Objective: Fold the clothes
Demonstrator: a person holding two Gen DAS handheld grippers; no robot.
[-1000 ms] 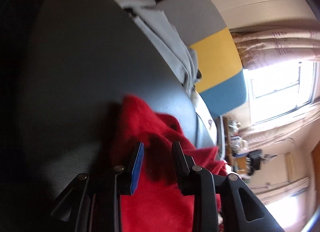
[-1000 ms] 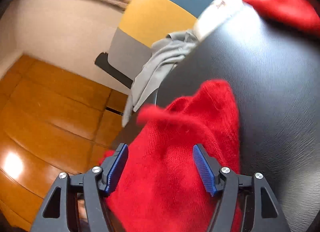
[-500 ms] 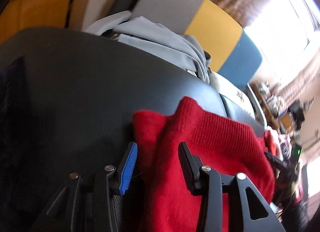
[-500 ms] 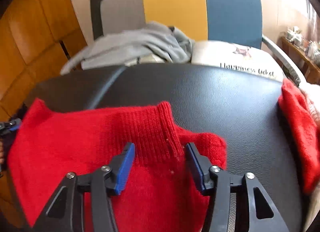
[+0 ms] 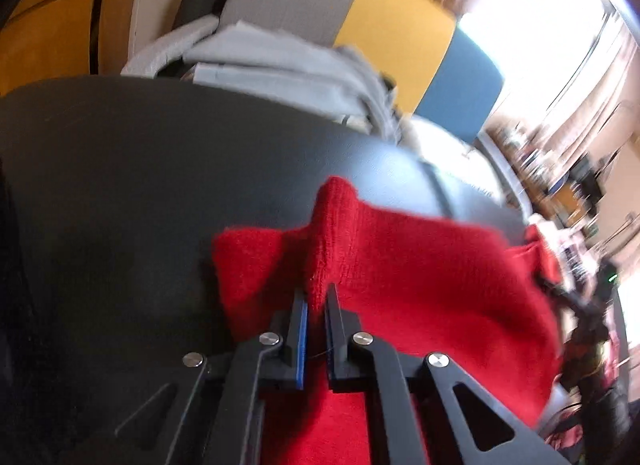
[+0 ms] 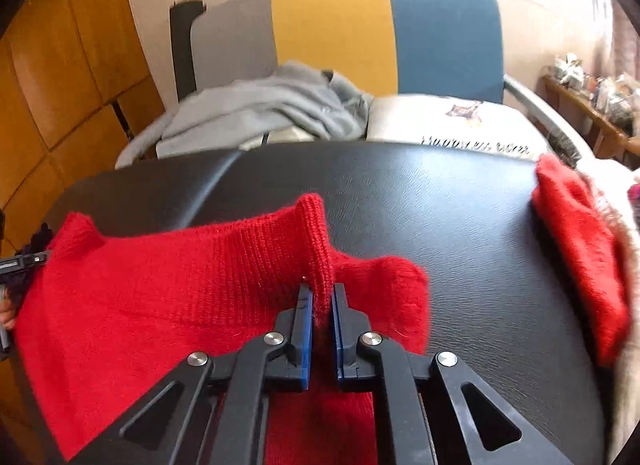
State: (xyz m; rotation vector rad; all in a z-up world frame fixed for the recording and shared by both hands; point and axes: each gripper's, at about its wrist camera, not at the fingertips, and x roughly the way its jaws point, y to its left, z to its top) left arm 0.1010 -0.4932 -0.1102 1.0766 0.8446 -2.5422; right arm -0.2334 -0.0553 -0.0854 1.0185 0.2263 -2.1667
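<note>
Both grippers pinch the fuzzy red knitted sweater (image 6: pixel 168 297) on the black leather-look table (image 6: pixel 460 205): left gripper (image 5: pixel 316 305) and right gripper (image 6: pixel 321 297), jaws nearly closed on raised ribbed folds.

black table (image 6: pixel 460 201), tricolour chair (image 6: pixel 332 29), printed cushion (image 6: pixel 452 125)

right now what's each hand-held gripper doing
Left hand-held gripper: closed on the red sweater.
Right hand-held gripper: closed on the red sweater.
</note>
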